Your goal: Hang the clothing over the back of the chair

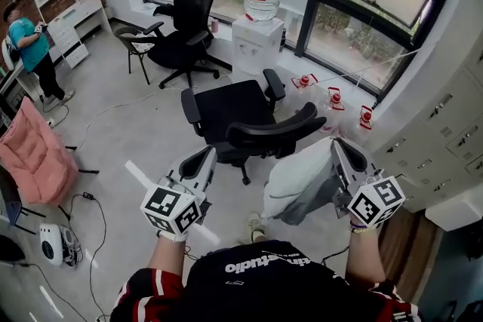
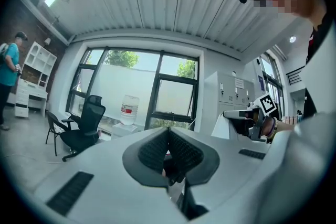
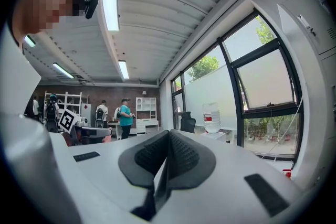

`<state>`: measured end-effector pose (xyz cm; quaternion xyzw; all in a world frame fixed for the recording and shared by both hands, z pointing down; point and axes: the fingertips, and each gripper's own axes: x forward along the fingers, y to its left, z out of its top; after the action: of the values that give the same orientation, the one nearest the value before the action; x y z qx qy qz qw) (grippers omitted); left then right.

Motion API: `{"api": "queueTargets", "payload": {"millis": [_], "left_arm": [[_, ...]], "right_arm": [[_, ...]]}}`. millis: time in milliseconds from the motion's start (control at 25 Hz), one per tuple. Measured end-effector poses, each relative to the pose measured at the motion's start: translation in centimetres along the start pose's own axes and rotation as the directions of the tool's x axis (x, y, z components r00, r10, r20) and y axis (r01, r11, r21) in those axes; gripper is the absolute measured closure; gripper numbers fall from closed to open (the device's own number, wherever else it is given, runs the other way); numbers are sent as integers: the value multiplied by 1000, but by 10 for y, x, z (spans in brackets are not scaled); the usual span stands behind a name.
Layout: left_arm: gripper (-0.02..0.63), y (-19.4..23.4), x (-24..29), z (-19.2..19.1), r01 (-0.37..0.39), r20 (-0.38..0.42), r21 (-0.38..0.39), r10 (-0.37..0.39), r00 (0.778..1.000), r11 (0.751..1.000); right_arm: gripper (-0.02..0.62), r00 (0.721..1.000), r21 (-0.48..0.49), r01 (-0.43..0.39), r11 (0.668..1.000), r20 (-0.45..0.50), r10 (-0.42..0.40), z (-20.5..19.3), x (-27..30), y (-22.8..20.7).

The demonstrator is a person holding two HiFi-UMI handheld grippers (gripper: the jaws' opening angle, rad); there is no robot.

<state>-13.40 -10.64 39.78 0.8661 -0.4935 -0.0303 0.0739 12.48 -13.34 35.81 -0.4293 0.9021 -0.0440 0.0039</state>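
Observation:
A black office chair (image 1: 234, 113) stands just ahead of me with its curved backrest (image 1: 275, 133) nearest to me. A pale grey piece of clothing (image 1: 302, 181) hangs to the right of the backrest and slightly nearer to me. My right gripper (image 1: 336, 143) is shut on the clothing's upper edge, and in the right gripper view a thin strip of fabric shows between the closed pads of the right gripper (image 3: 168, 136). My left gripper (image 1: 210, 154) is level, to the left of the backrest. Its pads meet in the left gripper view (image 2: 168, 131), with nothing seen in them.
A second black office chair (image 1: 185, 19) and a folding chair (image 1: 136, 41) stand farther back. A water dispenser (image 1: 259, 34) is by the window. A pink seat (image 1: 34, 154), cables (image 1: 90, 200) and a white device (image 1: 51, 243) are at left. A person (image 1: 30, 49) stands far left. Lockers (image 1: 445, 132) line the right.

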Motion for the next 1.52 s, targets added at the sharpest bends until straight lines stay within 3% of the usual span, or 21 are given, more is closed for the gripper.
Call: {"api": "queueTargets", "payload": {"millis": [680, 880, 1520], "left_arm": [[583, 30, 74, 27, -4, 9, 17, 4, 1000, 1000], [583, 36, 86, 26, -21, 12, 20, 21, 1000, 1000], [583, 97, 142, 29, -208, 10, 81, 208, 978, 975]], "right_arm": [[574, 986, -43, -162, 986, -55, 160, 18, 84, -33], [574, 985, -21, -172, 985, -28, 172, 18, 103, -42], [574, 990, 38, -140, 989, 5, 140, 4, 180, -84]]}}
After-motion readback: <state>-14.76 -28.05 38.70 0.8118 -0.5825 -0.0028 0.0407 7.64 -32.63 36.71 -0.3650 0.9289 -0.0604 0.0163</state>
